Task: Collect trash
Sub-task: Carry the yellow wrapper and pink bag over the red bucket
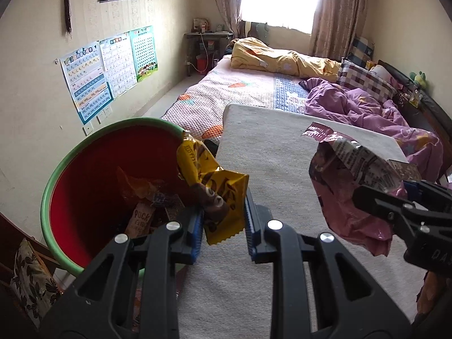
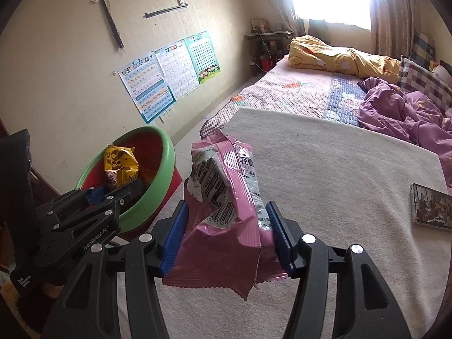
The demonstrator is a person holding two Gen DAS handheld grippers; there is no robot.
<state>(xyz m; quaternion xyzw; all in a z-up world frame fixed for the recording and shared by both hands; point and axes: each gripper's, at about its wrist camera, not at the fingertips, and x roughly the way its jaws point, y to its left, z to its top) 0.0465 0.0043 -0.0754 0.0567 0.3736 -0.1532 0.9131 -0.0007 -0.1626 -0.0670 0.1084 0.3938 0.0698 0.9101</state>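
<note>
My left gripper (image 1: 223, 220) is shut on a yellow snack wrapper (image 1: 214, 180), held at the rim of a red bin with a green rim (image 1: 84, 147); the bin holds several wrappers. In the right wrist view the left gripper (image 2: 113, 189) holds the yellow wrapper (image 2: 120, 163) over the bin (image 2: 166, 152). My right gripper (image 2: 226, 234) is shut on a crumpled pink snack bag (image 2: 223, 197) above the grey blanket. In the left wrist view the pink bag (image 1: 347, 180) hangs from the right gripper (image 1: 395, 197) at the right.
A grey blanket (image 2: 339, 183) covers the near end of the bed, with a phone (image 2: 432, 207) lying on it at the right. Purple (image 1: 367, 107) and yellow bedding (image 1: 282, 56) lie farther back. Posters (image 1: 107, 65) hang on the left wall.
</note>
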